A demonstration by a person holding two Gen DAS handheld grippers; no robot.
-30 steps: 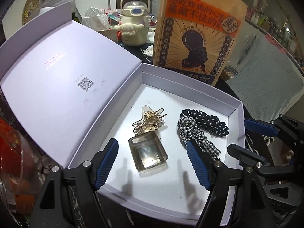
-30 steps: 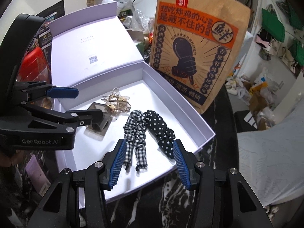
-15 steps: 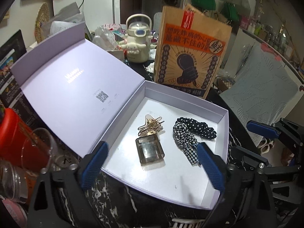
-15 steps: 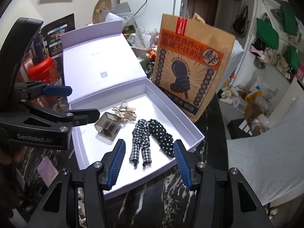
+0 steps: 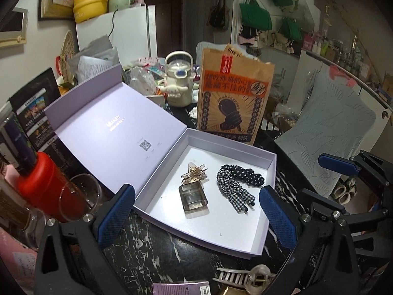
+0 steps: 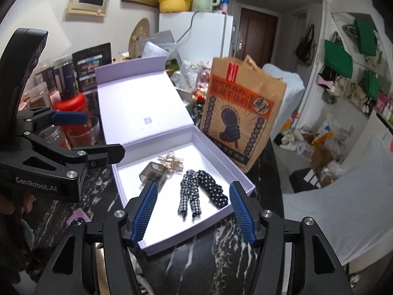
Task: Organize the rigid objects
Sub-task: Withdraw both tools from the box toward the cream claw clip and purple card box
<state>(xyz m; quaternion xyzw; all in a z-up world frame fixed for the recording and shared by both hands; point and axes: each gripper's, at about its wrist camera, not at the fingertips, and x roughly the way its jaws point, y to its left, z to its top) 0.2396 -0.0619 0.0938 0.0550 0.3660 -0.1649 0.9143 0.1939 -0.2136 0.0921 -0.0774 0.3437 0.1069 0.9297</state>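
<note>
1. We see both grippers, left [image 5: 196, 217] and right [image 6: 192, 212], spread wide, empty, before the box [image 5: 269, 169].
2. Claw clip [image 5: 242, 276] lies on the table outside the box's near edge; likely light, stiff, slick, so we'd pinch its spine.

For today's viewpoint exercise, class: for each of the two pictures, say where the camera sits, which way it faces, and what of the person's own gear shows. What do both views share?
Left wrist: on the left gripper, looking forward and down at the open lilac box; its open blue fingers and the right gripper show.
Right wrist: on the right gripper, facing the same box; the left gripper shows at left.
Shared: the box, scrunchies, gold hair clip, brown paper bag.
</note>
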